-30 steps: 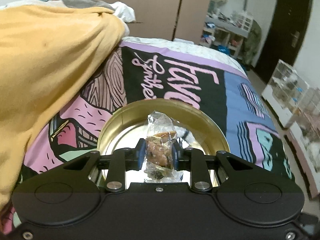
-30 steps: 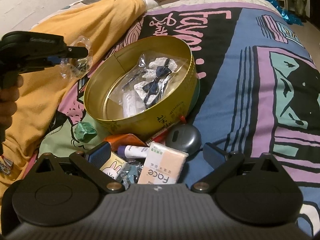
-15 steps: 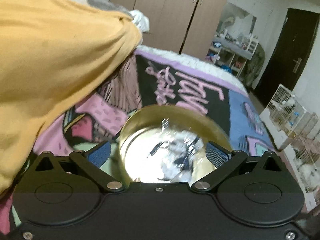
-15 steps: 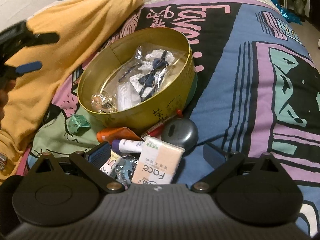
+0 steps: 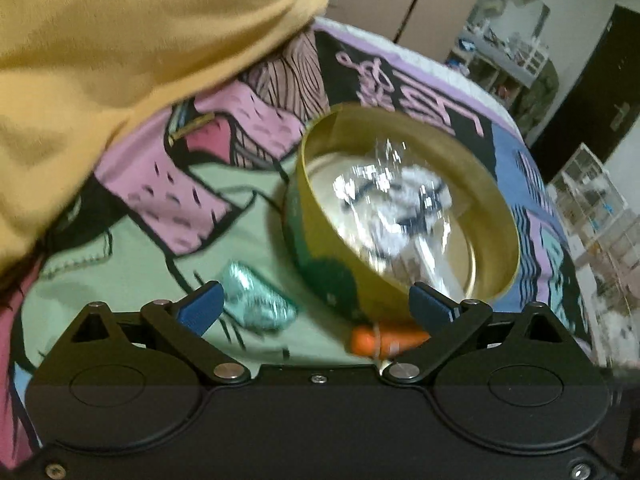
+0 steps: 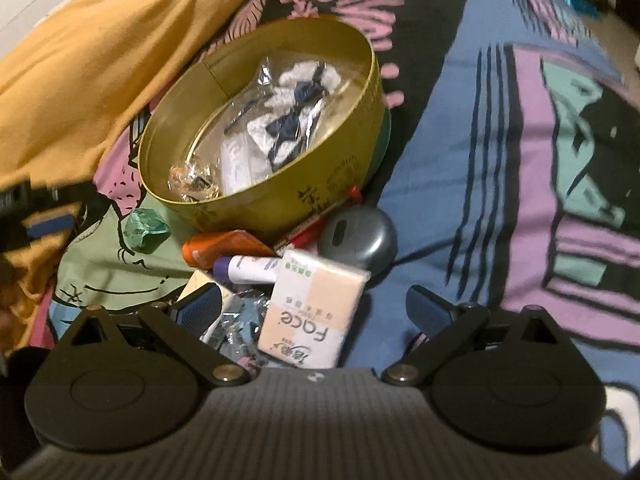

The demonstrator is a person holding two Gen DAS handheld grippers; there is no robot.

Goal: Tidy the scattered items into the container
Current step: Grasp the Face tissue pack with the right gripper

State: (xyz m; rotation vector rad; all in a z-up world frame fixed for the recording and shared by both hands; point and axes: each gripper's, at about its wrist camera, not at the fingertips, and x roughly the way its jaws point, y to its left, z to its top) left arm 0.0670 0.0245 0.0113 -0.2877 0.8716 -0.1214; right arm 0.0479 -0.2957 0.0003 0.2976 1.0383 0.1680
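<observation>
A round gold tin point(image 6: 256, 196) point(image 5: 320, 248) sits on the bed and holds a clear bag with a bow point(image 6: 292, 120) and a wrapped snack point(image 6: 190, 180). My left gripper point(image 5: 316, 308) is open and empty, low beside the tin, over a green foil wrapper point(image 5: 252, 300) and an orange packet point(image 5: 384, 340). My right gripper point(image 6: 314, 310) is open and empty, just above a "Face" tissue pack point(image 6: 312, 316). Near it lie a purple-capped tube point(image 6: 248, 268), the orange packet point(image 6: 224, 248), the green wrapper point(image 6: 144, 228), a grey round case point(image 6: 358, 236) and a red pen point(image 6: 320, 224).
A yellow blanket point(image 6: 100, 60) is heaped at the left, close to the tin. The patterned bedspread point(image 6: 520, 160) stretches to the right. A foil-wrapped item point(image 6: 236, 320) and a card lie under my right gripper. Wardrobes and a dark door point(image 5: 592, 80) stand beyond the bed.
My left gripper opened and dropped the wrapped snack into the tin, then swung down and left toward the green wrapper. My right gripper moved slightly closer to the tissue pack.
</observation>
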